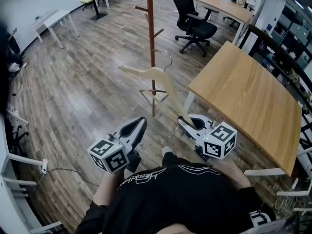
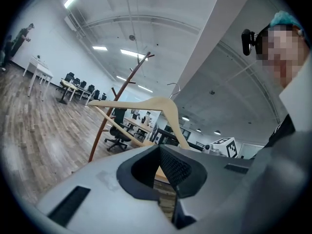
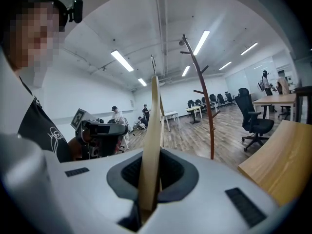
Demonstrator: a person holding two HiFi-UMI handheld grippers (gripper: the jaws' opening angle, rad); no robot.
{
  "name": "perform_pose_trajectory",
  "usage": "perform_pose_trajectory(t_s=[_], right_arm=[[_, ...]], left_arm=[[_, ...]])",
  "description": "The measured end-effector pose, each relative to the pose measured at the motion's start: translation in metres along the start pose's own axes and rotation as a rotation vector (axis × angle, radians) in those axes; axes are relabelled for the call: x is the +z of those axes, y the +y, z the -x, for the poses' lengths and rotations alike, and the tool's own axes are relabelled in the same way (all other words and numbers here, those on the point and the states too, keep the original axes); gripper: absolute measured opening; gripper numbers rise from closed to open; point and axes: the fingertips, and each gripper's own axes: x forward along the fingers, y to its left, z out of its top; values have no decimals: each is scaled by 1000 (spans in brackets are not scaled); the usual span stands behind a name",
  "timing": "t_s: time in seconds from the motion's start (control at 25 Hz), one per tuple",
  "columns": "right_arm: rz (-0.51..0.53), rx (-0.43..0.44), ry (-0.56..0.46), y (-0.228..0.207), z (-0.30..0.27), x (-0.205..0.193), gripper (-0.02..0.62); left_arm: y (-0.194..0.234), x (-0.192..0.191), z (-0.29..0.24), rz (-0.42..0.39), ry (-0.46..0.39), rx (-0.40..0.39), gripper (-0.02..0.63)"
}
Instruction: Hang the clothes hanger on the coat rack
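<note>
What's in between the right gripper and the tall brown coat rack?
The pale wooden clothes hanger, clamped at one end in the right hand-held gripper, reaches toward the tall brown wooden coat rack; the head view shows it.

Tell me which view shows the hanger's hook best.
Head view: the hanger's hook shows side-on beside the coat rack. Left gripper view shows it small against the ceiling; right gripper view sees it edge-on, a thin line.

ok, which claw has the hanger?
The right claw: it's clamped on one end of the wooden hanger. The left claw has nothing between its jaws.
</note>
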Motion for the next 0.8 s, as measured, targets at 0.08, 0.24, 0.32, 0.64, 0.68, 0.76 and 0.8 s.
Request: perform_pose_trajectory(t_s=[0.08, 0.24, 0.32, 0.64, 0.68, 0.76, 0.8], right_arm=[[-3, 9, 6, -11, -11, 2, 48], [0, 37, 14, -41, -40, 16, 48], [0, 54, 14, -58, -55, 25, 48], [0, 78, 5, -135, -98, 65, 48], [-1, 81, 3, -144, -102, 69, 48], [-4, 88, -1, -159, -110, 77, 48], [-2, 92, -4, -166, -114, 81, 48]], left_arm=[[11, 4, -8, 2, 1, 9, 8], [42, 22, -31, 2, -4, 43, 8], [58, 32, -46, 5, -2, 59, 8], [106, 60, -119, 9, 28, 85, 8], [111, 62, -127, 6, 35, 89, 8], [119, 70, -140, 3, 39, 95, 8], [122, 76, -146, -1, 34, 97, 8]])
